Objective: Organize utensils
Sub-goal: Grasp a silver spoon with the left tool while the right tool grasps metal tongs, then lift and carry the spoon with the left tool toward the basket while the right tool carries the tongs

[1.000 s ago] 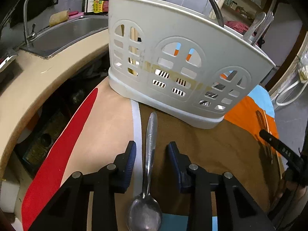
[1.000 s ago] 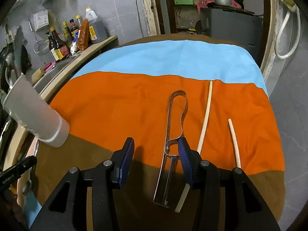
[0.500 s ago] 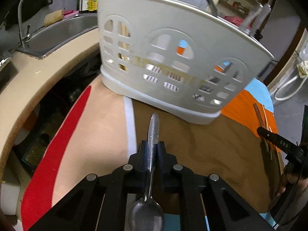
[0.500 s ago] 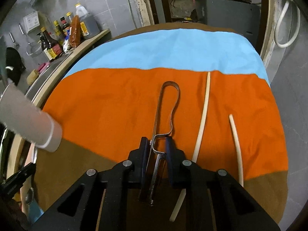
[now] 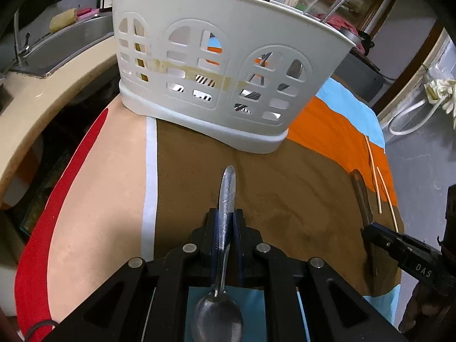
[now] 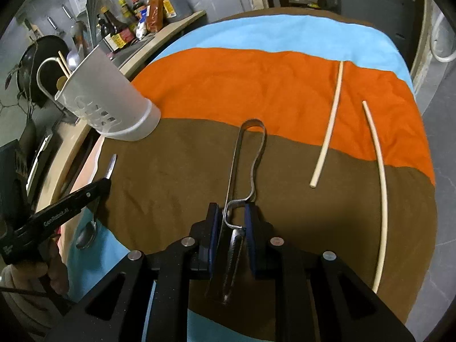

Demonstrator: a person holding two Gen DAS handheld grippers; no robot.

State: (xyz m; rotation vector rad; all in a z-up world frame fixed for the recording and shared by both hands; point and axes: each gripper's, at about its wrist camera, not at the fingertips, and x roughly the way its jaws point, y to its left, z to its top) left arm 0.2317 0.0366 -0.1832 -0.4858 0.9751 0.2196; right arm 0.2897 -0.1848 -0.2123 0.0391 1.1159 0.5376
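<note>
My left gripper (image 5: 226, 222) is shut on a metal spoon (image 5: 227, 196), handle pointing forward, bowl back between the arms. It is held above the brown cloth, short of the white slotted utensil holder (image 5: 228, 65), which holds chopsticks and several utensils. My right gripper (image 6: 231, 216) is shut on a metal peeler (image 6: 246, 156), its looped handle pointing forward over the cloth. Two loose chopsticks (image 6: 327, 125) lie to its right. The holder (image 6: 108, 102) and the left gripper with the spoon (image 6: 109, 166) show at the left of the right wrist view.
The table carries a striped cloth (image 6: 256, 85) of brown, orange and blue. A counter with a sink (image 5: 65, 48) lies to the left, with sauce bottles (image 6: 136, 20) behind. The table edge (image 5: 396, 199) drops off at the right.
Both grippers closed from open, the left on the spoon and the right on the peeler. Both have since lifted and drawn back a little with their utensils.
</note>
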